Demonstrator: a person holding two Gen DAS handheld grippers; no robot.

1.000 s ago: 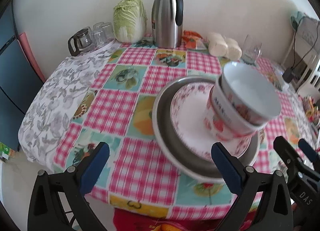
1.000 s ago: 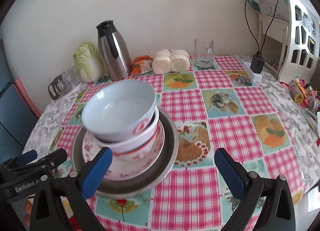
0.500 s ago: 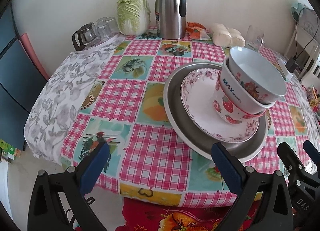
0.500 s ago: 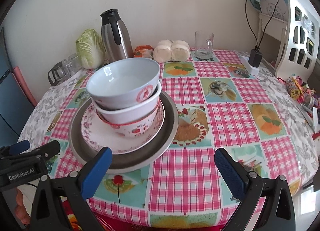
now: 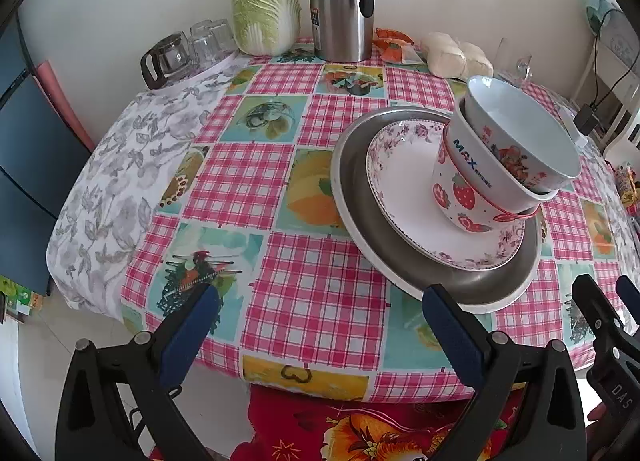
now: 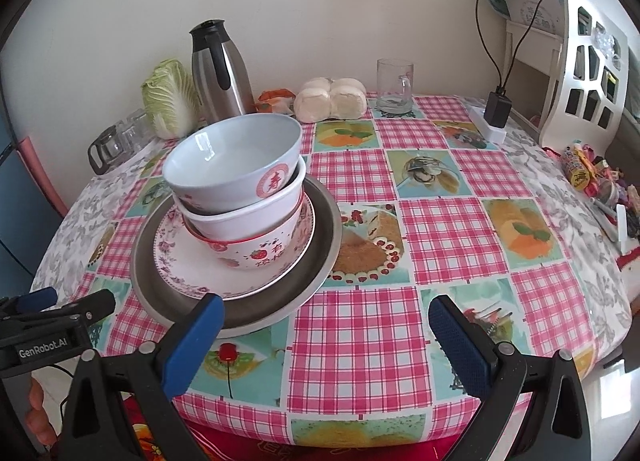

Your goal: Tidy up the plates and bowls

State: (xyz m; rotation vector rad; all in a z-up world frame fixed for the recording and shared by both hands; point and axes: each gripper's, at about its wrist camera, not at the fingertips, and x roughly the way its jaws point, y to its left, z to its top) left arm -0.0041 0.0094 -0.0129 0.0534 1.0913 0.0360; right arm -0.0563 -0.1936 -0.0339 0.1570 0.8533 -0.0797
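Note:
A stack stands on the checked tablecloth: a steel plate at the bottom, a floral-rimmed plate on it, a strawberry bowl, and a pale blue bowl nested on top, slightly tilted. My left gripper is open and empty, near the table's front edge, left of the stack. My right gripper is open and empty, in front of the stack and to its right. Each gripper shows at the edge of the other's view.
At the back stand a steel thermos, a cabbage, glass cups and a small jug, white buns, and a glass mug. A white shelf and charger are at the right.
Both grippers have pulled back and away from the stack toward the table's front edge. The stack has stayed in place on the table.

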